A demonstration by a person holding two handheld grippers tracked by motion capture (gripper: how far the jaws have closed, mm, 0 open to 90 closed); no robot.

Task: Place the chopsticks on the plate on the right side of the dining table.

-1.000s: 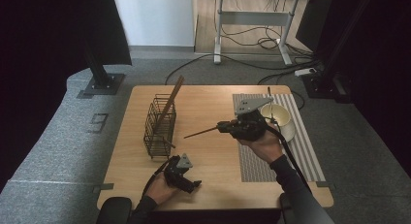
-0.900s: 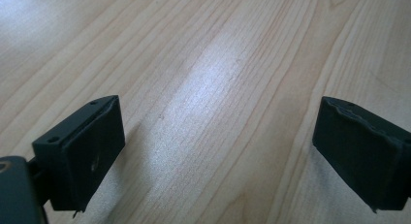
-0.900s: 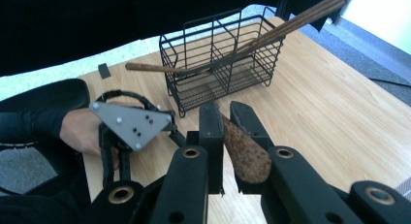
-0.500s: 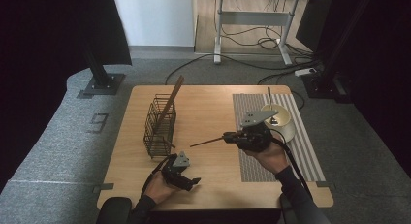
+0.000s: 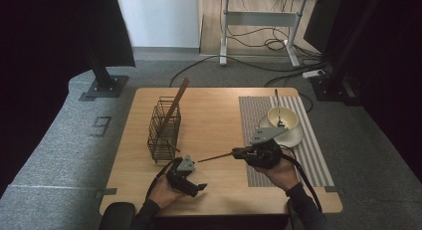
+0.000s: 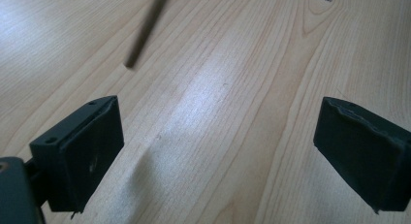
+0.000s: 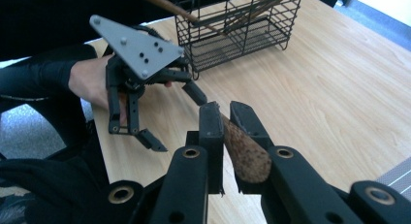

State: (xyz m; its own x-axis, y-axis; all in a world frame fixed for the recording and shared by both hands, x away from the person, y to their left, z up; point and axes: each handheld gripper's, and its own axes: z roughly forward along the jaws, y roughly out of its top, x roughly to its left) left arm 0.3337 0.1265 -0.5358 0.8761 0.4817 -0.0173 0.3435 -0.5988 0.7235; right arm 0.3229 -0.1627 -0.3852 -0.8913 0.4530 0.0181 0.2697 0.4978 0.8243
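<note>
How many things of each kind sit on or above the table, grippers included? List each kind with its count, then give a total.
Grippers: 2, left gripper and right gripper
Wire basket: 1
Wooden utensils: 2, one in the basket, one in the right jaws
Bowl: 1
Plate: 1
Striped mat: 1
Total: 8

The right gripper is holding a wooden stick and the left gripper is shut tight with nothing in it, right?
Not quite. The left gripper is open: the left gripper view shows its jaws wide apart over the table, with nothing between them. The right gripper does hold the wooden stick.
</note>
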